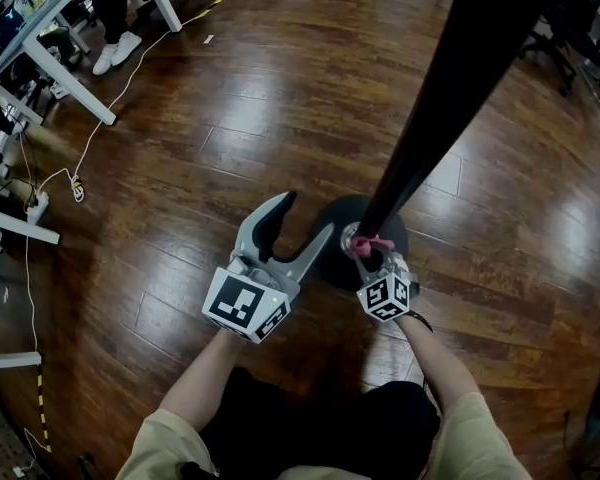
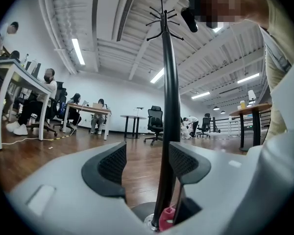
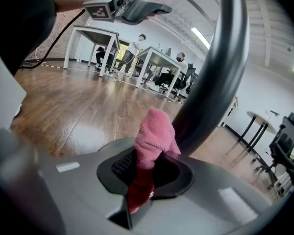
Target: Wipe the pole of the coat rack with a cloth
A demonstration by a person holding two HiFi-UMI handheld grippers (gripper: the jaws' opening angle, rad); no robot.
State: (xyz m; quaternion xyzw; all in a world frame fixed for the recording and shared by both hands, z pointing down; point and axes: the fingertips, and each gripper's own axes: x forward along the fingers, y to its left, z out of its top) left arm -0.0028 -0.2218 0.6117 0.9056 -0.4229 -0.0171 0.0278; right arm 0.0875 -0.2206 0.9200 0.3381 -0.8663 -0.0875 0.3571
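The coat rack's black pole (image 1: 450, 98) rises from a round black base (image 1: 330, 258) on the wood floor. My right gripper (image 1: 368, 252) is shut on a pink cloth (image 1: 372, 244), which rests against the pole just above the base. In the right gripper view the cloth (image 3: 154, 138) sticks up out of the shut gripper (image 3: 146, 166), right beside the pole (image 3: 220, 77). To the left of the base, my left gripper (image 1: 305, 218) is open and holds nothing. In the left gripper view the pole (image 2: 169, 121) stands beyond the open gripper (image 2: 147, 163), with the cloth (image 2: 166, 218) low down.
White desk legs (image 1: 70, 78) and a floor cable (image 1: 75, 183) lie at the far left. Desks with seated people (image 2: 49, 102), an office chair (image 2: 155, 124) and a round table (image 2: 250, 111) stand farther off. The person's legs (image 1: 310, 428) are just behind the grippers.
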